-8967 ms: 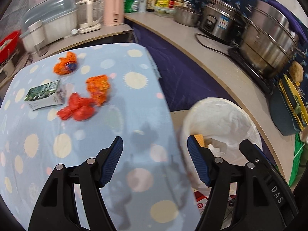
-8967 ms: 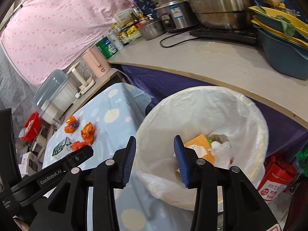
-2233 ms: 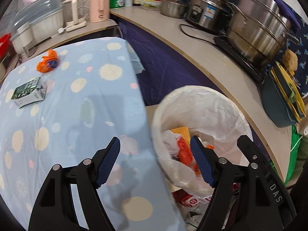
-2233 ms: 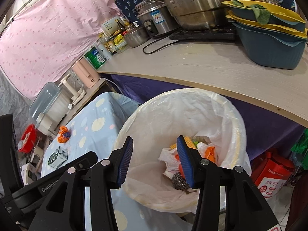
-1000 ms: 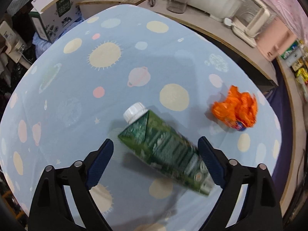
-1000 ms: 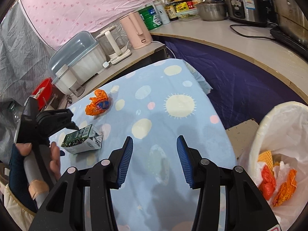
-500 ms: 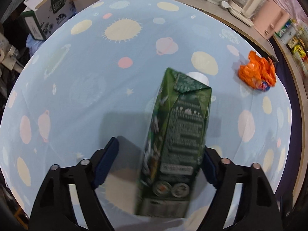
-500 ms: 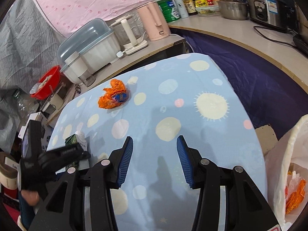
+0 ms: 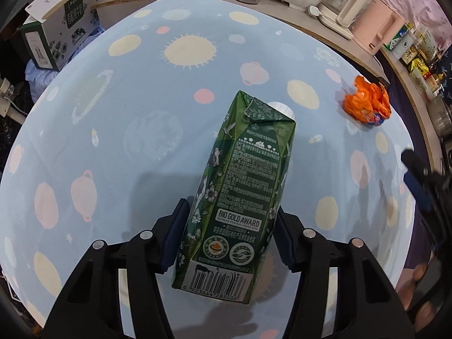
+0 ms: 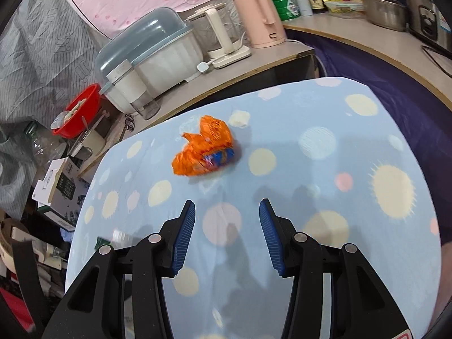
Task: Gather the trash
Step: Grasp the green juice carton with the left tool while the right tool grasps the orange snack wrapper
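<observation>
A green drink carton [image 9: 248, 186] with a white cap lies end-on toward the left wrist camera on the blue dotted tablecloth [image 9: 113, 169]. My left gripper [image 9: 230, 212] has the carton between its closing jaws, and both blue pads touch its sides. A crumpled orange wrapper [image 9: 367, 104] lies at the far right of the table. In the right wrist view the same wrapper [image 10: 204, 149] sits on the cloth a little ahead of my right gripper [image 10: 227, 206], which stands open and holds nothing. That gripper's blue pad [image 9: 418, 186] shows at the left wrist view's right edge.
A cardboard milk box [image 9: 56, 28] stands beyond the table's far left. Behind the table a counter holds a lidded plastic container [image 10: 149, 53], a glass jug [image 10: 223, 34], a pink kettle [image 10: 260, 17] and a red bowl [image 10: 79, 110]. Bottles and pots line the back right.
The left jaws have narrowed onto the carton, which has turned end-on toward the camera. The right gripper has swung from the bin side to the table, nearer the orange wrapper.
</observation>
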A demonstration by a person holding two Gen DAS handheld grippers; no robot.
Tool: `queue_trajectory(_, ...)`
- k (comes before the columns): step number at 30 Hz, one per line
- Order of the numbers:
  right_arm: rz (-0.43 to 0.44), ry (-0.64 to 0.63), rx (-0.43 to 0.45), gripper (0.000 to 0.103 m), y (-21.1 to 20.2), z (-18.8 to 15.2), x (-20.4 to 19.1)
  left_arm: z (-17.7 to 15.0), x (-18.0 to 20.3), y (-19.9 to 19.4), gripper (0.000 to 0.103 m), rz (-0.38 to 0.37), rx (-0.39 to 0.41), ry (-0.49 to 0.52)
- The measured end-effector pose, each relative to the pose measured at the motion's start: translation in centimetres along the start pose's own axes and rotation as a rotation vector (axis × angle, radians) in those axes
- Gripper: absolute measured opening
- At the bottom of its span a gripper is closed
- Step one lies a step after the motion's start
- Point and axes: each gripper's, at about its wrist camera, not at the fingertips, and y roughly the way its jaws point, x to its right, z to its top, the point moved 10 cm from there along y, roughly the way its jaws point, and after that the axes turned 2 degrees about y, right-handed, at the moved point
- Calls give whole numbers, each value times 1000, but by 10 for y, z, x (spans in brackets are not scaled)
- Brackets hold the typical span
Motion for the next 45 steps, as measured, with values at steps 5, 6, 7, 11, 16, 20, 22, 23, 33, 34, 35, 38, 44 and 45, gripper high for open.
queue_trajectory(5,3,17,12,59,31,31,-14,11,-2,4,53,-3,5,13)
queue_trajectory(6,1,15,12,59,36,35,-16,13,-2,5,53,-5,6,19)
queue_trajectory(7,-6,10,11,59,42,39,-18,16,0,6,53,-4,9,29)
queue_trajectory(11,-36,1,-19,59,69,42,-16,22,0,9,52,-10,15,40)
queue_trajectory(16,-2,15,-60,40,84,34,-12,26,2,11,51,-7,27,62)
queue_trajectory(20,7,17,-21,35,62,34,-11,24,6,7,50,-31,22,68)
queue_trajectory(22,20,38,0,35,42,32,-7,21,10,2,48,-43,24,74)
queue_trajectory(23,25,49,10,35,32,32,-5,19,13,-2,47,-49,27,83)
queue_trajectory(33,-5,133,96,35,-85,-3,41,-23,54,-56,46,-117,66,184)
queue_trajectory(34,-10,150,105,35,-100,-9,49,-31,60,-64,46,-125,72,199)
queue_trajectory(35,-15,160,112,35,-112,-15,56,-36,66,-70,46,-132,77,213)
queue_trajectory(38,-29,190,134,35,-145,-33,76,-56,85,-88,46,-149,93,259)
queue_trajectory(44,-78,217,177,35,-200,-66,114,-96,123,-115,46,-176,107,345)
queue_trajectory(45,-82,226,185,35,-208,-70,121,-102,128,-118,46,-179,109,358)
